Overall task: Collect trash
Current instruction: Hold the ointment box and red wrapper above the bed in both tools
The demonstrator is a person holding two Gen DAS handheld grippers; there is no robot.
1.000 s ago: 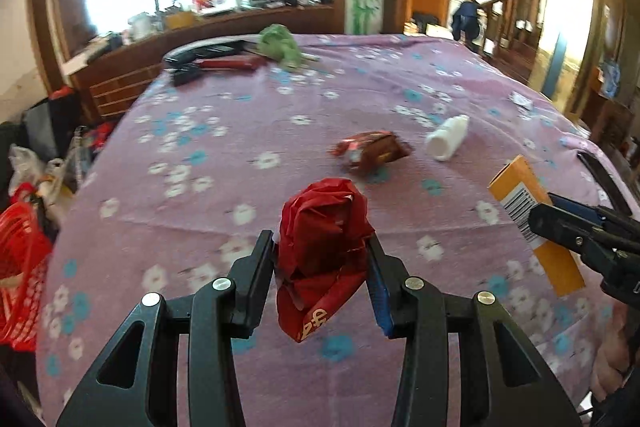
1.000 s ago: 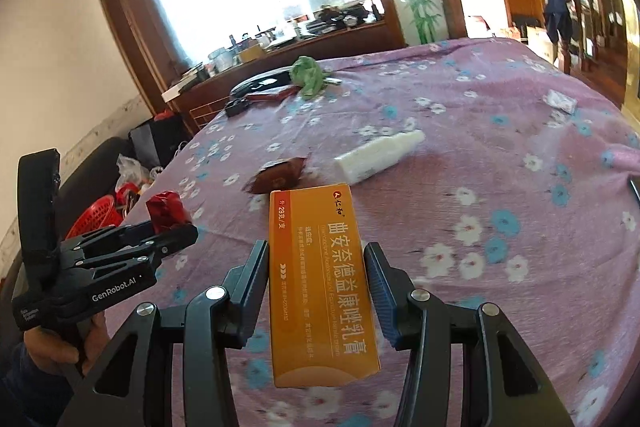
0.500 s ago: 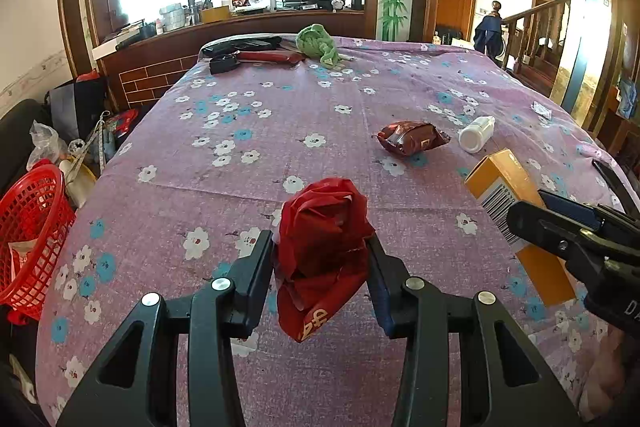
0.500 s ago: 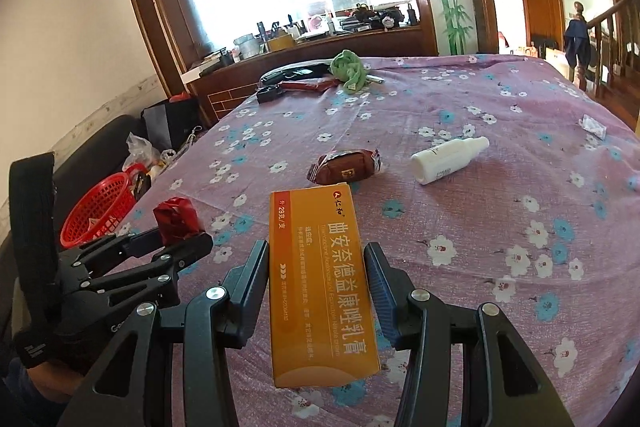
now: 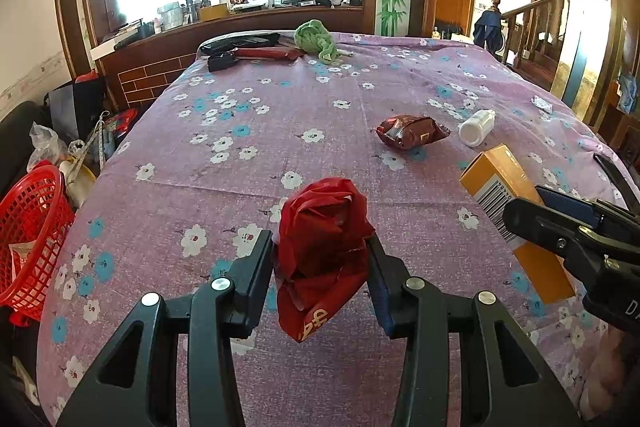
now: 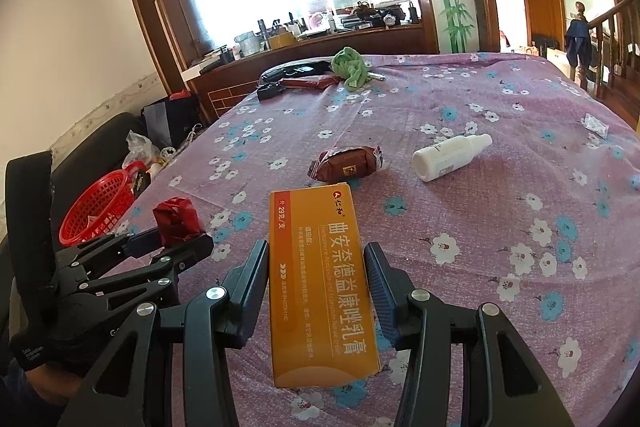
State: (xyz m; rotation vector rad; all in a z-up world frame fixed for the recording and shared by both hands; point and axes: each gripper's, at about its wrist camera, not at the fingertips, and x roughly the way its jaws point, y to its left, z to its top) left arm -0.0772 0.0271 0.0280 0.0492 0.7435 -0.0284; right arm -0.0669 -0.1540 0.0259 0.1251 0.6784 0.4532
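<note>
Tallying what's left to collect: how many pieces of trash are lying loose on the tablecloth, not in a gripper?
2: a brown snack wrapper mid-table and a white bottle lying just right of it. A small white packet farther right might count too.

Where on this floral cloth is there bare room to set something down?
Free: the wide stretch between the green rag and the brown snack wrapper. Crowded: around the wrapper and white bottle, and the far edge by the rag.

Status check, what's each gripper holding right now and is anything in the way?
Left gripper shut on red wrapper. Right gripper shut on orange box. Nothing blocking.
</note>
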